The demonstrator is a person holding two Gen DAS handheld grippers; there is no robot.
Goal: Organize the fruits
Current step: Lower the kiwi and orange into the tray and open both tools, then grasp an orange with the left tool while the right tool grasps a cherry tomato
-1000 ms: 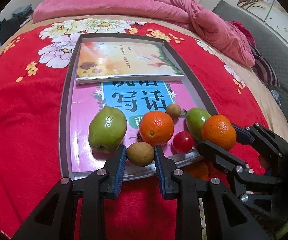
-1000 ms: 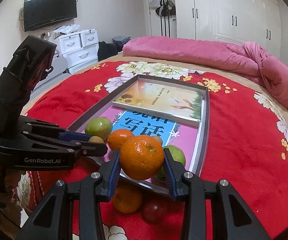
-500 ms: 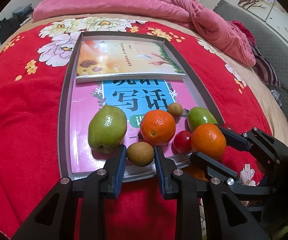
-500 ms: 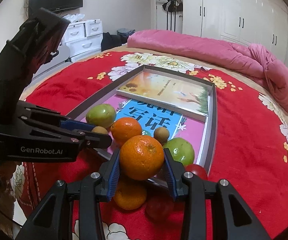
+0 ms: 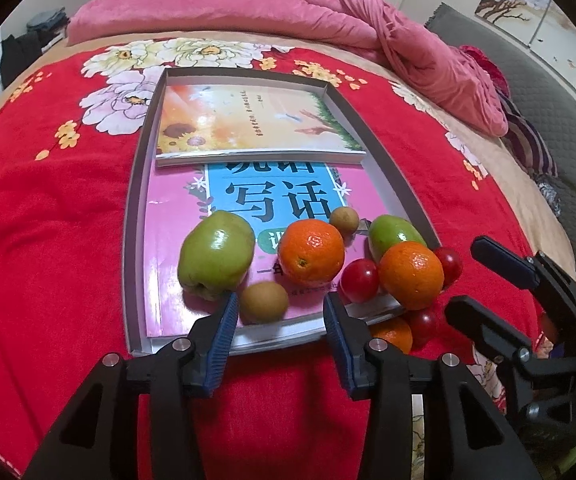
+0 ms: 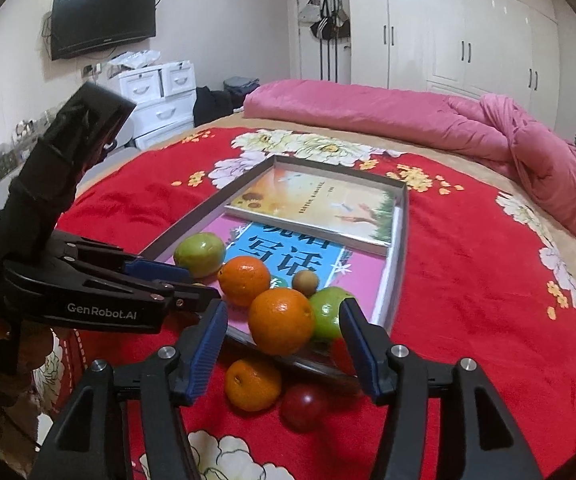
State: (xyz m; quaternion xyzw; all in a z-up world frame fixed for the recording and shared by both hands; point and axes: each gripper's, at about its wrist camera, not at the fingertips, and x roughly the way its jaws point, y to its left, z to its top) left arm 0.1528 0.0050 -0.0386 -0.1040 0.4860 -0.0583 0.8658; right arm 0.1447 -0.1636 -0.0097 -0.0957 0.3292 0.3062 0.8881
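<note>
Orange [image 6: 281,321] at tray rim [image 6: 402,240]

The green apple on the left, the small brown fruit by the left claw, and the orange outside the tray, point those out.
green apple [image 5: 216,254], left wrist view, middle of its skin
small brown fruit [image 5: 264,302], left wrist view, its centre
orange outside the tray [image 6: 252,385], right wrist view, its front face

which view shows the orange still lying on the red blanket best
The right wrist view: the round orange on the blanket shows whole, beside a red fruit. The left wrist view catches only a sliver behind its gripper's finger.
</note>
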